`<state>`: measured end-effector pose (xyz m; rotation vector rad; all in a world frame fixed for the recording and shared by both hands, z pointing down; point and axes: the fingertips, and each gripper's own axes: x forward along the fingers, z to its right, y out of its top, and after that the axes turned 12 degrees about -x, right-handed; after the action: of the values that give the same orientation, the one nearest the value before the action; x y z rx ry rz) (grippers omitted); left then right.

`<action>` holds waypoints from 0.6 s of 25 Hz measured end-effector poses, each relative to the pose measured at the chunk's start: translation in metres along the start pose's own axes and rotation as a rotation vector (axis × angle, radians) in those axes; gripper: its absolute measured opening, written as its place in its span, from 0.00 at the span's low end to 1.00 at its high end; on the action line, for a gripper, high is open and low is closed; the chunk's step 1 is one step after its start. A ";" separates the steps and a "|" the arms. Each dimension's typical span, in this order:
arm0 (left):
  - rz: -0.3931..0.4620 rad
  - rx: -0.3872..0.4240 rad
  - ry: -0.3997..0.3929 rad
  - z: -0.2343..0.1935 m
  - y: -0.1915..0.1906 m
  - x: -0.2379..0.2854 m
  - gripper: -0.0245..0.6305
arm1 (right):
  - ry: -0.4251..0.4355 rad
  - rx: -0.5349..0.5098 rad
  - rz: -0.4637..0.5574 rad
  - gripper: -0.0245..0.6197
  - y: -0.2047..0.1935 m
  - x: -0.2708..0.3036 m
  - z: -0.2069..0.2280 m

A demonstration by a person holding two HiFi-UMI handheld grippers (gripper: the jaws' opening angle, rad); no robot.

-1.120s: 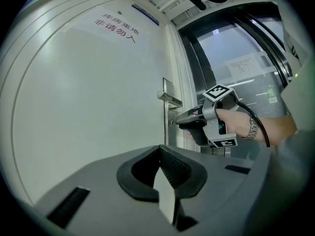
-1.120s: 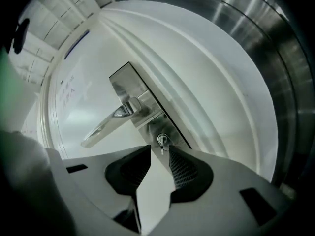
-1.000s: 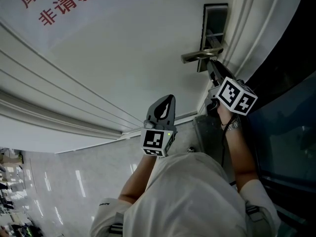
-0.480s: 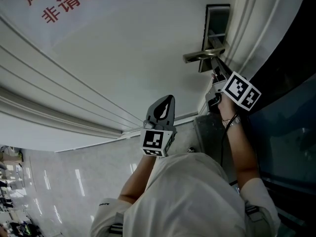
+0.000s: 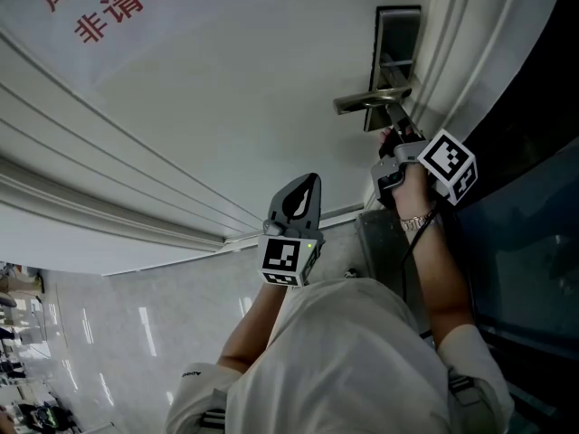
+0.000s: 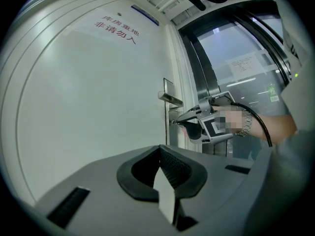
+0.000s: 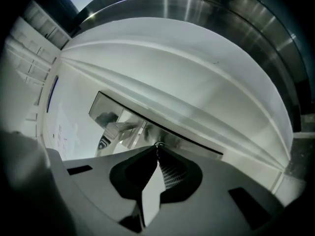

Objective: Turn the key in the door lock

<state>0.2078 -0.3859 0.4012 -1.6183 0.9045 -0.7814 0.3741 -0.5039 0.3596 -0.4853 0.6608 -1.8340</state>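
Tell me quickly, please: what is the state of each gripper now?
Left gripper: closed, empty.
Right gripper: jaws have just been closing, now gripping the key.

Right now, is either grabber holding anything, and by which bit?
The right gripper, its jaws just closing, pinches what looks like a small silver key by its outer end. The left gripper holds nothing.

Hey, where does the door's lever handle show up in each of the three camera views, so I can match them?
Head view: the lever handle is at upper right.
Left gripper view: it is near the centre, slightly right.
Right gripper view: it is left of centre, tilted.
Shared landmark: the steel lock plate that the handle is mounted on.
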 end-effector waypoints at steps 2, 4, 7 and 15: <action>0.002 0.000 0.002 0.001 0.001 0.000 0.05 | -0.003 0.059 0.009 0.06 0.000 0.000 0.001; 0.004 0.000 0.005 0.001 0.001 0.001 0.05 | -0.008 0.108 0.019 0.06 0.000 0.000 0.001; 0.007 -0.001 0.008 0.001 0.001 0.001 0.05 | -0.014 0.170 0.035 0.06 -0.001 -0.001 0.003; 0.013 -0.004 0.011 0.006 0.002 0.004 0.05 | 0.006 0.355 0.036 0.07 -0.002 -0.001 0.006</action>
<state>0.2147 -0.3871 0.3982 -1.6109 0.9242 -0.7808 0.3766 -0.5034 0.3653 -0.2308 0.3338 -1.8680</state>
